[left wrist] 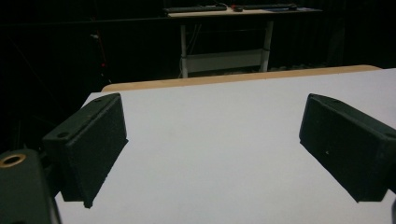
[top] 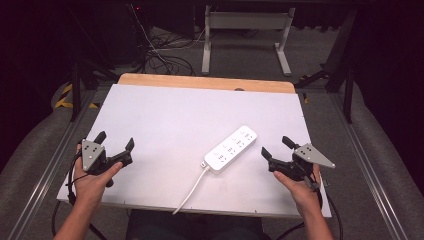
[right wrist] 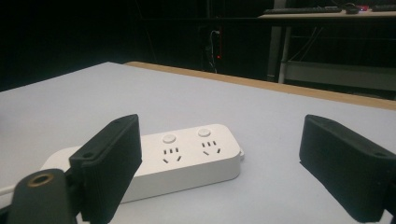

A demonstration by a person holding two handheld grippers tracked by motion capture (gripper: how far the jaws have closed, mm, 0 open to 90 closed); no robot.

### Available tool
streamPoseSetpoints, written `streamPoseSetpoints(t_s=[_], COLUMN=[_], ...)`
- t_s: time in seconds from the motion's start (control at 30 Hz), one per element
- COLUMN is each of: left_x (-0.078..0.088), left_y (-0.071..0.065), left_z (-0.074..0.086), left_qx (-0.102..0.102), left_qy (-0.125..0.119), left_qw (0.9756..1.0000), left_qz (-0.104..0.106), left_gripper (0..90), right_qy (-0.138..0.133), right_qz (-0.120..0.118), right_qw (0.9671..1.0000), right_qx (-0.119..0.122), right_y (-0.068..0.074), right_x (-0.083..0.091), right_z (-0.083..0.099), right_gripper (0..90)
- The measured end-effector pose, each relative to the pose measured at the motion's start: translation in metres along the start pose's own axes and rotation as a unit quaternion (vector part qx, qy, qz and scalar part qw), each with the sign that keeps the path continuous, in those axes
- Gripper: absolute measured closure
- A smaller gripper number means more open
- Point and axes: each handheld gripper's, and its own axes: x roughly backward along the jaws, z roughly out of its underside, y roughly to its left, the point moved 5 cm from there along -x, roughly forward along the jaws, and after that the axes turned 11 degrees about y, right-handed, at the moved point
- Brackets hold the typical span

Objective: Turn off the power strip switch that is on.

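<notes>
High view, power strip left of right claw

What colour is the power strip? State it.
White, cable included; the power strip shows best in the right gripper view.

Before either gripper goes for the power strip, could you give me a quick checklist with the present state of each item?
1. Right gripper open: ok, jaws spread wide.
2. Left gripper open: ok, nothing between its jaws.
3. Power strip lying flat, sockets up: ok.
4. Right gripper near the strip: ok, beside its right side, apart from it.
5. Cable lying free: ok on the table, running off the near edge; its far end cannot tell.
6. Strip's buttons on or off: cannot tell.
</notes>
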Motion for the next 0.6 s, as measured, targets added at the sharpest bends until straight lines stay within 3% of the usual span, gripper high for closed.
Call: streamPoseSetpoints(t_s=[0.6], left_x=[-0.0052], left_y=[-0.0004], left_z=[0.0005], left_qx=[-0.002], left_qy=[0.003], left_qw=[1.0000], left_qz=[0.001], left_gripper=[8.0], right_qy=[0.003], right_qz=[0.000], right_qw=[1.0000], right_qx=[0.000], right_y=[-0.0043], right_x=[-0.0029], right_z=[0.0018], right_gripper=[14.5])
